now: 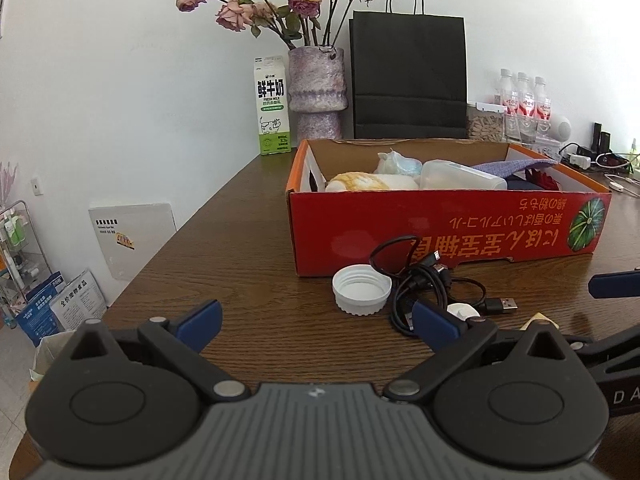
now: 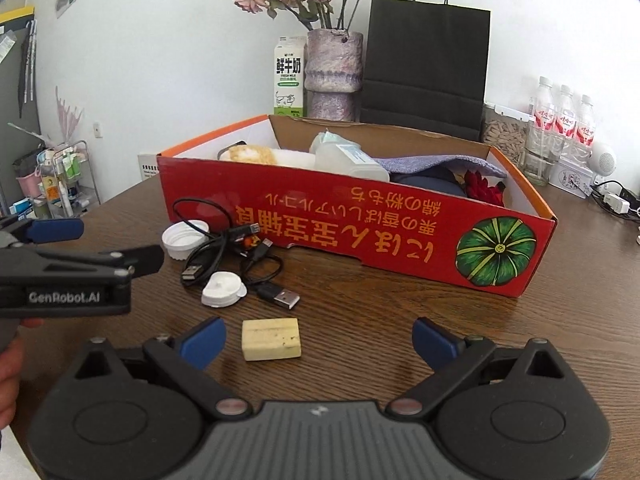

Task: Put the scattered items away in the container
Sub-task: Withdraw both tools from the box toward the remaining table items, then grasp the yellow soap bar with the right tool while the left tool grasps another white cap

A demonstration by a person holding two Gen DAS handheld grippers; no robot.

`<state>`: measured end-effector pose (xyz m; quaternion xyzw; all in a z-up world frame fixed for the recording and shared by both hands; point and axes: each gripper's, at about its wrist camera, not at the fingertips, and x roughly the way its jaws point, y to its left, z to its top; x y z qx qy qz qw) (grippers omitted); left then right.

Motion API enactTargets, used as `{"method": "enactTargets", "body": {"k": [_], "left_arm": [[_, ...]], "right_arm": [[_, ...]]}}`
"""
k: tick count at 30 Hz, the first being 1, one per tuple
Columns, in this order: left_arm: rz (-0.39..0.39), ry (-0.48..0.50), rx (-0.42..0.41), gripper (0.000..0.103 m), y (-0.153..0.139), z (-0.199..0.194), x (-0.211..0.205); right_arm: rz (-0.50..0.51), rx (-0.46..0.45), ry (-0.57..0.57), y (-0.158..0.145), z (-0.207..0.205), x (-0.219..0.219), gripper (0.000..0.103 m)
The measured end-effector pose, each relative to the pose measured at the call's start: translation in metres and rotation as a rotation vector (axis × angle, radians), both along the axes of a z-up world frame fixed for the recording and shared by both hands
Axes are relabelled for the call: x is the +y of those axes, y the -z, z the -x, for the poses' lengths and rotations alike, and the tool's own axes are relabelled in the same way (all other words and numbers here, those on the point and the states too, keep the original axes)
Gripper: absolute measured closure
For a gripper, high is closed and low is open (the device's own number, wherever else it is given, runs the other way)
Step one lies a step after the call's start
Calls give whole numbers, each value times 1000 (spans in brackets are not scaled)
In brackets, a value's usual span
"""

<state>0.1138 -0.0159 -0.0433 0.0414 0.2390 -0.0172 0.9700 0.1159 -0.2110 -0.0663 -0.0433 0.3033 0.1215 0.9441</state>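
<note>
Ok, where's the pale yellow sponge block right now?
In the right wrist view, the pale yellow sponge block lies on the wooden table, between the open right gripper's fingers, just short of the black USB cable tangle.

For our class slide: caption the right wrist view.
Open right gripper faces a yellow block; cables, caps beside red box.

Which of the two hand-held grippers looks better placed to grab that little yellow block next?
Probably the right hand-held gripper: it is open, with the yellow block lying just ahead between its fingers. The left hand-held gripper, also open, faces the white cap and black cables instead.
</note>
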Motion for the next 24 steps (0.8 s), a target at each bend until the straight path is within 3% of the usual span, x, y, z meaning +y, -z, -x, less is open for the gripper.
{"method": "enactTargets", "body": {"k": [5, 7, 8, 9, 10, 24], "left_arm": [[-18, 2, -5, 0, 1, 0, -3], [-15, 1, -6, 0, 1, 0, -3], [-13, 1, -7, 0, 1, 0, -3], [-11, 2, -8, 0, 1, 1, -3], [-9, 2, -8, 0, 1, 1, -2], [-15, 9, -3, 0, 1, 0, -3]], "right_arm": [[6, 19, -17, 2, -1, 1, 15], [-5, 13, -36, 3, 0, 1, 27], [-14, 2, -52, 3, 2, 0, 43], [-15, -11, -61, 3, 4, 0, 67], [-5, -25, -56, 3, 7, 1, 74], [-28, -22, -48, 3, 6, -3, 74]]}}
